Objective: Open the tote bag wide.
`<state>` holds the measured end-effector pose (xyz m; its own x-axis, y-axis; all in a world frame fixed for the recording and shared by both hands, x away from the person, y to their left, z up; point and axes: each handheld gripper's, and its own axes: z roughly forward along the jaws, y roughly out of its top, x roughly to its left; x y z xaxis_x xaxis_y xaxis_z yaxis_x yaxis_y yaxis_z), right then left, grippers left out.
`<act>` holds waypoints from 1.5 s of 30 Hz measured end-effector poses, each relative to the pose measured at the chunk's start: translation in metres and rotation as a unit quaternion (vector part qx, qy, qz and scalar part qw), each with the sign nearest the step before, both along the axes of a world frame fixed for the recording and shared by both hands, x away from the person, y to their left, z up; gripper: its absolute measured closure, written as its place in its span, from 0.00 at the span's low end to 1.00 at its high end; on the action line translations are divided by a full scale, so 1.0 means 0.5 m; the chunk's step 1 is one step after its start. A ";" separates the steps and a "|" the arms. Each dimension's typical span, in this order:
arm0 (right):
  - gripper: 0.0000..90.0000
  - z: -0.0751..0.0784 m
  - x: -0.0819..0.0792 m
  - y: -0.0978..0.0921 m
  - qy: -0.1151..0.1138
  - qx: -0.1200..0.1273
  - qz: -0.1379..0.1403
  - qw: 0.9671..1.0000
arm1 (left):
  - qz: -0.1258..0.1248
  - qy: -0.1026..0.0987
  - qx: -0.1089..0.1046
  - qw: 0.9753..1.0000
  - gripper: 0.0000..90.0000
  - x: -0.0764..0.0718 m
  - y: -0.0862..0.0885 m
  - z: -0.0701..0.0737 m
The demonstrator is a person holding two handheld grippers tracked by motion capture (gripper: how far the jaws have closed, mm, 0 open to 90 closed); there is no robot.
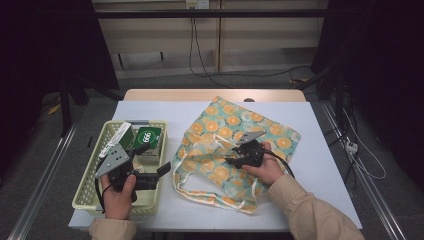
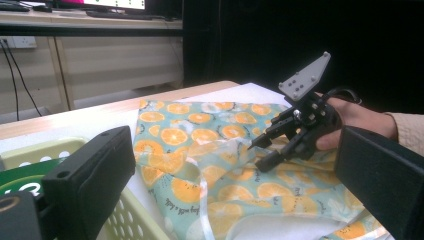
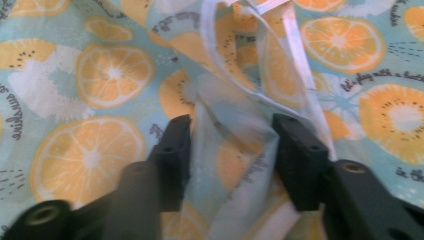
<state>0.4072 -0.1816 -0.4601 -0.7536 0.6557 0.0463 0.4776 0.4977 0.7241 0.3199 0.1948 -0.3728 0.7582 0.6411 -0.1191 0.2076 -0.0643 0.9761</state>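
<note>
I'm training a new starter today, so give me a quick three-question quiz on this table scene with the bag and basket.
1. True or false: the right hand-held gripper is over the fruit-print bag.
2. What does the basket hold? A) green boxes B) oranges C) cups
3. Fill in: the left hand-held gripper has its jaws ____ and holds nothing.

Key: 1 true: its open jaws straddle a fold of cloth. 2 A, the green boxes. 3 open.

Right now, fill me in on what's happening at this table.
A person holds a two-jaw gripper in each hand. The right gripper is down on the orange-slice patterned cloth tote bag, its jaws open with a fold of fabric between them. The left gripper hovers open over the pale green perforated plastic basket, which holds a green box. The box is untouched.
</note>
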 end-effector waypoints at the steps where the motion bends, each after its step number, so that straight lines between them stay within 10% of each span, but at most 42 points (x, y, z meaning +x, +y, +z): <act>1: 0.64 0.000 0.002 -0.004 0.001 0.004 -0.001 1.000 | 0.000 0.001 -0.001 1.000 0.03 0.000 -0.001 0.000; 17: 0.99 0.003 0.025 -0.022 0.032 0.020 -0.014 0.999 | -0.004 -0.003 0.000 1.000 0.03 0.004 -0.003 0.002; 45: 1.00 0.109 0.052 -0.051 0.010 0.036 -0.031 0.999 | 0.005 -0.005 -0.008 1.000 0.03 0.002 0.011 0.008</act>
